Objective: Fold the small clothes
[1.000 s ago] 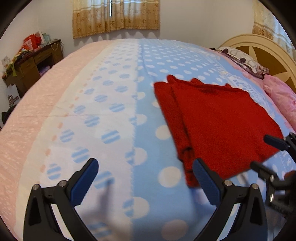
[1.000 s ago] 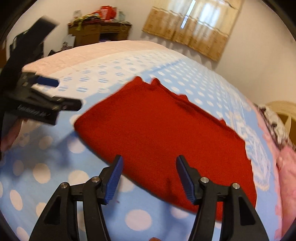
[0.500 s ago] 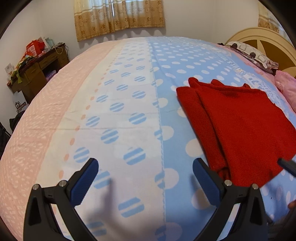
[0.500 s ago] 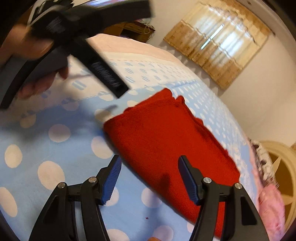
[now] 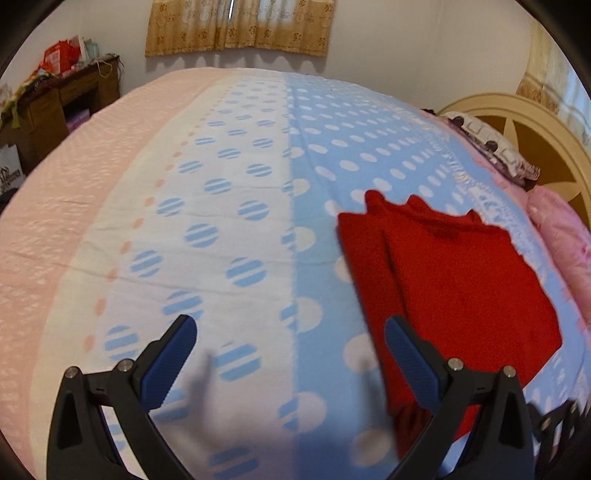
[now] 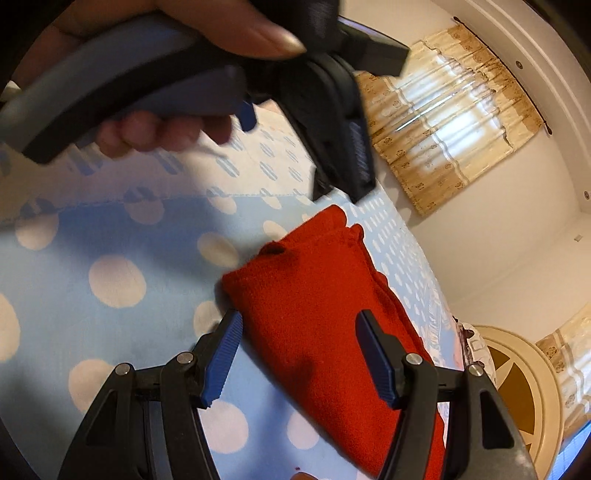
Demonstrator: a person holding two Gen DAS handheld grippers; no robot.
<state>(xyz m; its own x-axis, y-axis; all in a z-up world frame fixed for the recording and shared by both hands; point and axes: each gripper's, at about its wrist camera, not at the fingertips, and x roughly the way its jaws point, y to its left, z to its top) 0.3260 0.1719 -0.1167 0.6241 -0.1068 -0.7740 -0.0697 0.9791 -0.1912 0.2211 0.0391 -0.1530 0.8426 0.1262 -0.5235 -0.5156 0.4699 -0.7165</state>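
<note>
A folded red knit garment (image 5: 454, 291) lies flat on the blue polka-dot blanket (image 5: 325, 155). My left gripper (image 5: 288, 354) is open and empty, held above the blanket just left of the garment's near corner. My right gripper (image 6: 301, 350) is open and empty, with the garment's near end (image 6: 314, 314) between and beyond its fingers. The left gripper's body and the hand holding it (image 6: 207, 92) fill the top of the right wrist view, close to the camera.
The bed has a pink and white striped-dot section (image 5: 110, 221) on the left. Pink pillows (image 5: 561, 236) and a cream headboard (image 5: 524, 136) are at the right. A cluttered wooden desk (image 5: 55, 107) stands by the far wall under curtains (image 5: 240, 26).
The left gripper swung back right and nearer the garment's corner. The right gripper tilted and moved along the garment's near end; the left gripper now looms closer across its view.
</note>
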